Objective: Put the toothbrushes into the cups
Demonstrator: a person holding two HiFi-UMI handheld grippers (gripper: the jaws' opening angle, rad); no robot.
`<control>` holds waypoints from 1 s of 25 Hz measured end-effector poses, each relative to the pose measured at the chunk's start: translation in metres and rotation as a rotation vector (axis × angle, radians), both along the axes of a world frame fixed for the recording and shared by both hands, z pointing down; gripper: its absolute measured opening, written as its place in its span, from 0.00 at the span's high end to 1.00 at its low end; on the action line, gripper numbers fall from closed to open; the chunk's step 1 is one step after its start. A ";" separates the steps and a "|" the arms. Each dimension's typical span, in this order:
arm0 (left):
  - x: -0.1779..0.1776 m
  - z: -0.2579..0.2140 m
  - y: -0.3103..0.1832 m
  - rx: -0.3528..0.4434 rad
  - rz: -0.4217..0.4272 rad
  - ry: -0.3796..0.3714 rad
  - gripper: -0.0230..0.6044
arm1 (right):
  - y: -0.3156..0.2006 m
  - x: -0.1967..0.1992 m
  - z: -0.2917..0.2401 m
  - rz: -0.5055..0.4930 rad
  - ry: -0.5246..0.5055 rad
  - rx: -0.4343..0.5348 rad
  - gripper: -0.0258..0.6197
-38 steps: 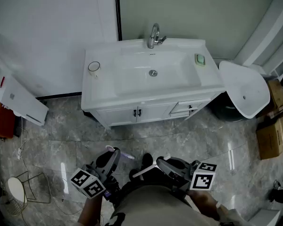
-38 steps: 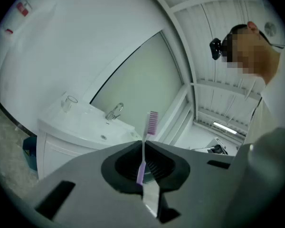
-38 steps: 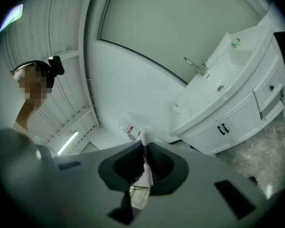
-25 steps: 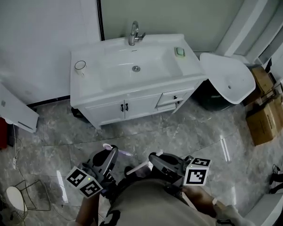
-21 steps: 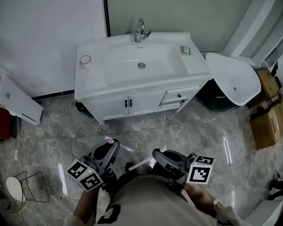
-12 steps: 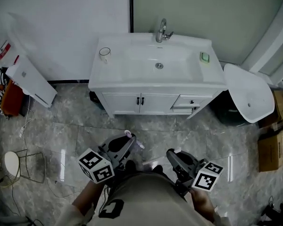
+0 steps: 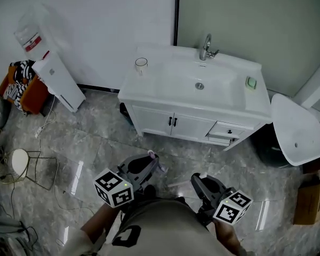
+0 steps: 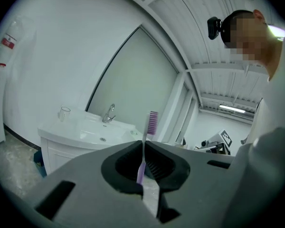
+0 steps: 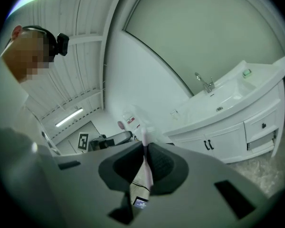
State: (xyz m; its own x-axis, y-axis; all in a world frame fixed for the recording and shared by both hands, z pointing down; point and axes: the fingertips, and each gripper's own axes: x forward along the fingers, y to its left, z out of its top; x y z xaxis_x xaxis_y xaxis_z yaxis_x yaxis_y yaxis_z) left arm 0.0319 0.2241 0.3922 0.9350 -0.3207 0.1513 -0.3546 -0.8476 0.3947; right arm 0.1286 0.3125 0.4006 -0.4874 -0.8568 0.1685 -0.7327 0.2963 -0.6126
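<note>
While the person stands on the grey marbled floor (image 7: 96, 143) at the bottom of the head view, both tools are held out low in front of the body, well apart from the white vanity unit (image 7: 186, 124) in the upper middle of the frame. The left tool (image 8: 143, 144) has its jaws pressed together on the handle of a purple toothbrush (image 8: 145, 151), which stands upright between them with its bristle head above the jaw tips. The right tool (image 9: 145, 144) is likewise clamped on a pale toothbrush (image 9: 143, 163), whose stem rises just above the jaw tips; in the head view this brush sticks out sideways toward the left of the frame. A single clear glass cup (image 7: 141, 64) stands on the surface (image 7: 149, 89) at the vanity's upper left corner, beside the basin (image 7: 200, 84). A chrome tap (image 7: 206, 47) sits at the back edge of the basin, and a small green item (image 7: 250, 82) lies at the right end of the surface. Neither toothbrush is near the cup.
</note>
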 end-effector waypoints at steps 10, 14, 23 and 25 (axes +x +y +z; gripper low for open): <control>0.011 0.005 0.020 0.015 -0.136 -0.065 0.91 | 0.004 0.019 0.000 -0.116 0.035 0.035 0.91; 0.010 0.006 0.025 0.046 -0.168 -0.103 0.92 | -0.001 0.022 0.002 -0.153 -0.007 0.035 0.91; -0.001 0.005 0.002 0.057 -0.173 -0.070 0.92 | -0.019 0.008 -0.006 -0.180 0.019 0.064 0.91; -0.004 0.009 -0.016 0.044 -0.174 -0.065 0.91 | -0.032 0.005 -0.007 -0.170 0.040 0.064 0.91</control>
State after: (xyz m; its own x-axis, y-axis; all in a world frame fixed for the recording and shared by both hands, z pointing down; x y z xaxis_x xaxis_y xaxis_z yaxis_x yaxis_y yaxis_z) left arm 0.0278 0.2085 0.4015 0.8535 -0.4847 0.1914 -0.5210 -0.7871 0.3301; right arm 0.1340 0.2804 0.3934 -0.6200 -0.7722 0.1389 -0.6923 0.4551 -0.5600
